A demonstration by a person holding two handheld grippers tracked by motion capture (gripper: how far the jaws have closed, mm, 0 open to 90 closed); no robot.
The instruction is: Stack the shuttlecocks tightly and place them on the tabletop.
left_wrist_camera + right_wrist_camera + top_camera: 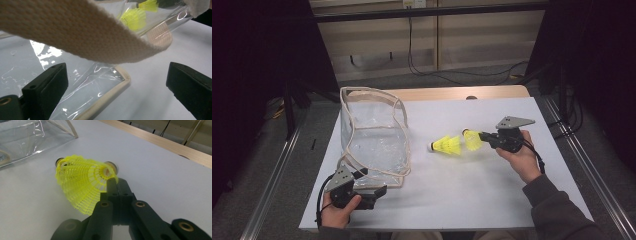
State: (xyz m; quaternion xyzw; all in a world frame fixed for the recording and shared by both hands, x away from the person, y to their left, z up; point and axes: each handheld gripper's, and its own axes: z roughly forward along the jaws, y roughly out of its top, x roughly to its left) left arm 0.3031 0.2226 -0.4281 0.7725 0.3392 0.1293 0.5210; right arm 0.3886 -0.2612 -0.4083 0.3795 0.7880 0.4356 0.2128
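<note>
Right gripper [482,135]: jaws pinched together on the skirt rim of a yellow shuttlecock [471,139], which it holds just off the white table top [492,200], cork end pointing toward the far edge. In the right gripper view the jaw tips meet on the mesh rim of that shuttlecock [82,187], skirt fanning out to the left of the jaws. The right hand [519,157] wraps the gripper body, right of table centre and nearer the right edge.

Second yellow shuttlecock [446,145] lies on its side on the table just beside the held one, cork pointing toward the left edge, skirts close to each other; can't tell if they touch. In the right gripper view its cork [59,161] peeks out behind the held skirt.

Left gripper [379,192]: jaws stand wide apart, nothing clamped. It sits near the front-left corner of the table, held by the left hand [339,207], pointing at the near corner of a clear plastic bag [372,135] with cream webbing trim. In the left gripper view the bag's trimmed corner [110,95] lies between the two jaws without touching either, and a cream strap [82,32] arches over above them; both shuttlecocks show through the plastic beyond.

The bag stands on the left half of the table, mouth up, well apart from the shuttlecocks.
</note>
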